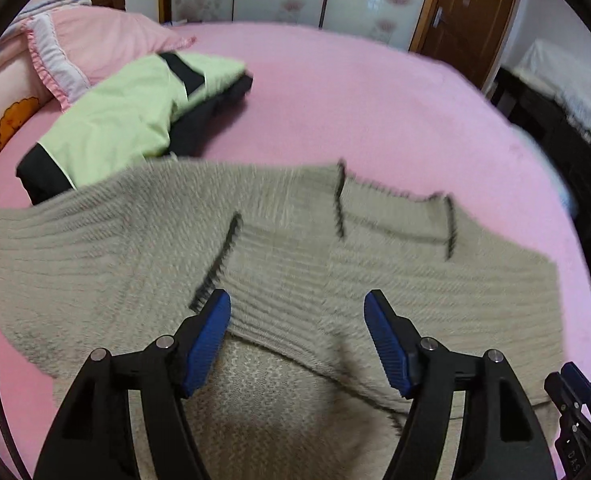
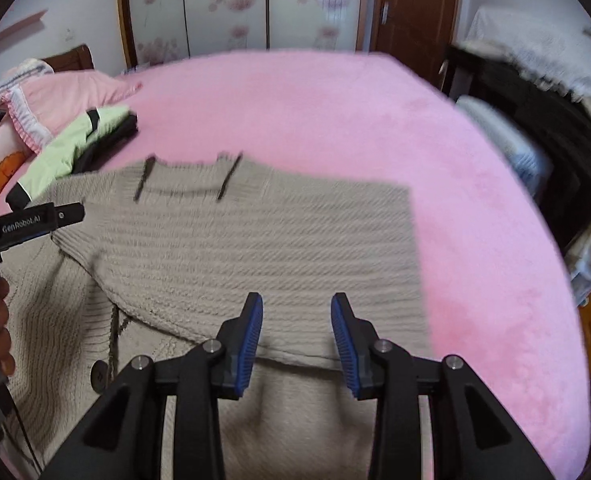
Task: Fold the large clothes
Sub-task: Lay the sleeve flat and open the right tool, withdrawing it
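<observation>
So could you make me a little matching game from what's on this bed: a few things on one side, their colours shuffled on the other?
Things:
1. sweater
2. sheet
3. jacket
4. tong pads

Colours:
A. blue
B. pink
C. beige
D. light green and black

Pairs: 1-C, 2-B, 3-D, 4-A
</observation>
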Demonstrator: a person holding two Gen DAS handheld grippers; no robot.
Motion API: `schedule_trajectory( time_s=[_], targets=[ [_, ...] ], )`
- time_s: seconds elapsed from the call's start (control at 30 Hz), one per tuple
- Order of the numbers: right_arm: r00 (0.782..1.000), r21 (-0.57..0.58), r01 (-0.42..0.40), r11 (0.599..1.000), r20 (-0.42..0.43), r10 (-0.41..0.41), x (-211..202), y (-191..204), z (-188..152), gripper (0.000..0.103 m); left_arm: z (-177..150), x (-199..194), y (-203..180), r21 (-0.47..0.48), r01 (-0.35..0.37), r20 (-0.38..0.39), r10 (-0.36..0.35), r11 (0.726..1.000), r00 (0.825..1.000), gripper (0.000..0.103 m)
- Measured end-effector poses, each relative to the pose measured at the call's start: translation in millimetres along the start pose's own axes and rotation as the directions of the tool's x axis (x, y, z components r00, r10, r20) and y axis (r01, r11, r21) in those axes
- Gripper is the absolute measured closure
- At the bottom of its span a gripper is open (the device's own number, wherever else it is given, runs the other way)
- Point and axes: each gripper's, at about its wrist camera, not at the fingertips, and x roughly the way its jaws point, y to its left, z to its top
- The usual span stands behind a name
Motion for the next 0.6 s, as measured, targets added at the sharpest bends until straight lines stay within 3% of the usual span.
schedule_trajectory(
  time_s=[0.13,0.33,0.4,0.6],
  targets=[
    [0.998,0.009,0.038,0.999,-0.047,-0.038,26.3,-0.5,-6.6,0.068,-6.6,26.1,5.4,0.020,-0.027,-0.070,0.029,0.999,0.997,0.035],
    [0.989,0.090,0.135,0.987,-0.076,-0.128,33.6,-40.7,-20.7,0.070,-10.9,30.2,7.5,0.090,-0.030,-0.078,0.037,0.996,0.996,0.035],
    [0.991,0.125,0.122,0.985,-0.075,-0.113,27.6,-53.6,-25.6,0.075,-10.3,25.3,9.1,0.099,-0.030,-0.075,0.038,0.995,0.996,0.035],
    [0.991,0.195,0.112,0.974,-0.093,-0.096,1.7,-54.6,-28.9,0.073,-9.2,-21.3,13.4,0.139,-0.020,-0.002,0.020,0.990,1.000,0.031]
  ],
)
